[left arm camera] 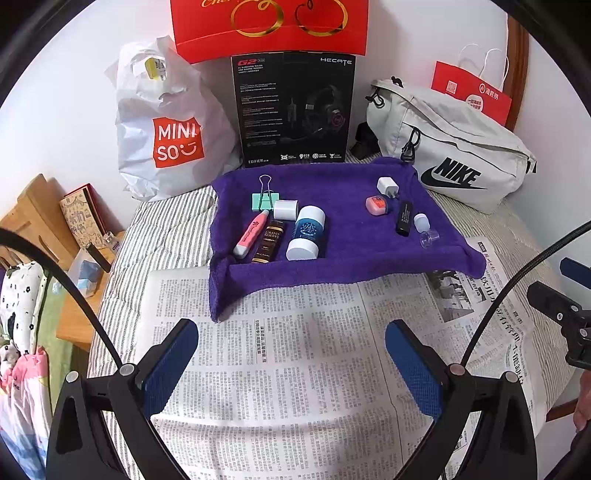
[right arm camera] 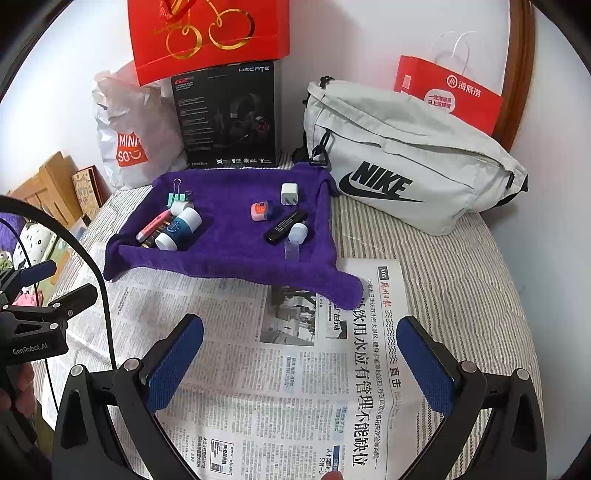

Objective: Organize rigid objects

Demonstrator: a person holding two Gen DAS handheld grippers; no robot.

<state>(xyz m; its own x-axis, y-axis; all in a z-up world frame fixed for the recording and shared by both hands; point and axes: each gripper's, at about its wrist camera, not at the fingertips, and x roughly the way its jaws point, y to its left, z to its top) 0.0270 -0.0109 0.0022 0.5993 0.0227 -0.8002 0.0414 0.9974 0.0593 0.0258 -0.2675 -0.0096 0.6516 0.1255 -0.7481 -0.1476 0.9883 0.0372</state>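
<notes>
A purple towel (left arm camera: 332, 258) (right arm camera: 229, 258) lies on a newspaper (left arm camera: 295, 369) (right arm camera: 258, 387) and holds several small objects. On its left lie a green binder clip (left arm camera: 264, 201), a pink highlighter (left arm camera: 251, 233), a brown box (left arm camera: 269, 242), a small white cylinder (left arm camera: 285, 209) and a blue-and-white bottle (left arm camera: 306, 232) (right arm camera: 179, 229). On its right lie a white charger (left arm camera: 388, 186) (right arm camera: 289, 194), a pink tin (left arm camera: 377, 205) (right arm camera: 261, 211), a black stick (left arm camera: 403, 218) (right arm camera: 286, 226), a small white bottle (left arm camera: 422, 222) (right arm camera: 297, 232) and a clear cap (left arm camera: 429, 238). My left gripper (left arm camera: 291, 369) and right gripper (right arm camera: 300, 365) are open and empty above the newspaper, short of the towel.
Behind the towel stand a white Miniso bag (left arm camera: 166, 136), a black headset box (left arm camera: 295, 110), a red gift bag (left arm camera: 269, 26) and a grey Nike bag (left arm camera: 454, 151) (right arm camera: 406, 158). A wooden stand with books (left arm camera: 55, 229) is at the left. The bedding is striped (right arm camera: 461, 277).
</notes>
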